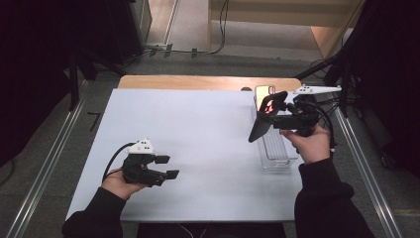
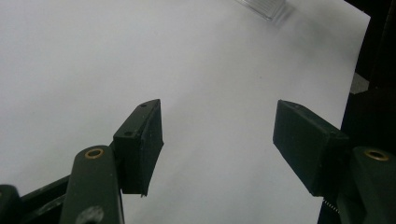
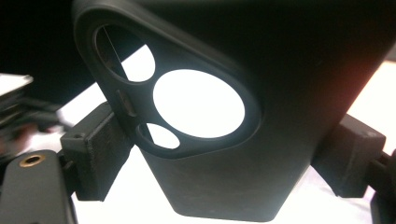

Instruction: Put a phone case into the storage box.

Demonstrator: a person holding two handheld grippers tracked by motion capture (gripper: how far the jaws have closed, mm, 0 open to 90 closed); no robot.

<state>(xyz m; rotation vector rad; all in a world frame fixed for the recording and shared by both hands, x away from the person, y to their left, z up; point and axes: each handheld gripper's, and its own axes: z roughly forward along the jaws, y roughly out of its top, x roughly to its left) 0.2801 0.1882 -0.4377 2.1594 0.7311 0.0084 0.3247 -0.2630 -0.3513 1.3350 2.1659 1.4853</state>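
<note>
Right claw (image 1: 271,113) is clamped across a black phone case (image 1: 262,121), one pad on each long edge, and holds it in the air above the far end of a clear plastic tray (image 1: 275,148). The right gripper view looks at the case from close up: the raised camera surround with its three round cut-outs (image 3: 198,103) faces the lens, and white table shows through the holes, so the case looks empty. In the high view the case hangs tilted, its lower end out past the tray's left wall and pointing down toward the white table (image 1: 198,129), its upper end over the tray.

Left claw (image 1: 166,166) stands apart with nothing between its pads (image 2: 142,147). It sits well to the left of the tray, low over the table at the near side, and its own view has bare table between the jaws, with a corner of the tray (image 2: 264,7) far off at the top edge.

Judging by this, the picking-up is done: the case is off the tray and securely gripped. What is left seems to be carrying it to where it belongs, perhaps to the waiting left claw or down onto the table, and letting go. Nothing else lies on the table near the tray to fit it to.
</note>
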